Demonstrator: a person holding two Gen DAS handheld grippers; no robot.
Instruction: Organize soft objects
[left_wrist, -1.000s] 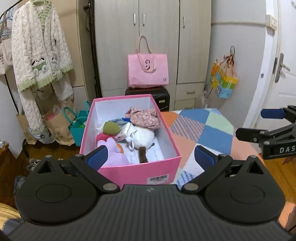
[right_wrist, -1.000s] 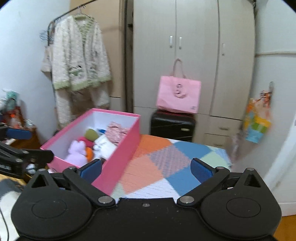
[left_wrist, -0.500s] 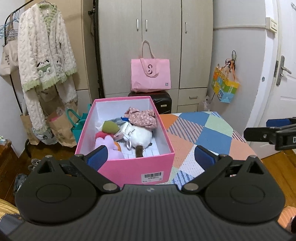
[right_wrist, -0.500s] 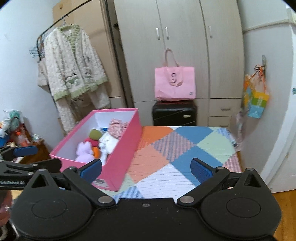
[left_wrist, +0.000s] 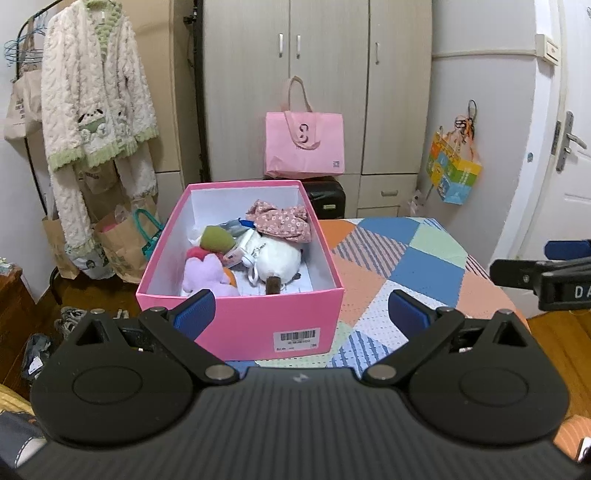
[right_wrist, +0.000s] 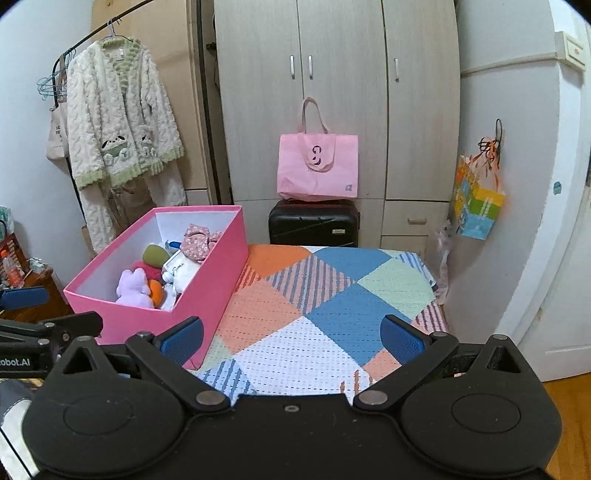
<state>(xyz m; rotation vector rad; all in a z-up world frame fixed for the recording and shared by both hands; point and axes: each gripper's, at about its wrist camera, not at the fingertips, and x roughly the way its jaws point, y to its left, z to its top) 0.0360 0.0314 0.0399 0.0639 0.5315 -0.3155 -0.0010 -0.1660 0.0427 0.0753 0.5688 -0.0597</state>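
We hold left gripper (left_wrist: 300, 312) and right gripper (right_wrist: 291, 336) both wide, empty; pink box (left_wrist: 258, 325) of soft toys (left_wrist: 275, 254) centre-left of frame

In the pink box (left_wrist: 240, 325), the toys overlap: a purple plush (left_wrist: 207, 275) covers most of the orange (left_wrist: 229, 276) and red (left_wrist: 195, 254) pieces beneath it, and the floral cloth (left_wrist: 282, 223) hides the far end of the white plush (left_wrist: 275, 256). The box's near wall conceals the toys' lower parts. Print on its barcode label (left_wrist: 297, 339) is too small to read. The right gripper (left_wrist: 546, 275) is cut off by the frame's right edge, its lettering incomplete. The left gripper (right_wrist: 33, 325) is likewise cropped at the left edge in the right view.
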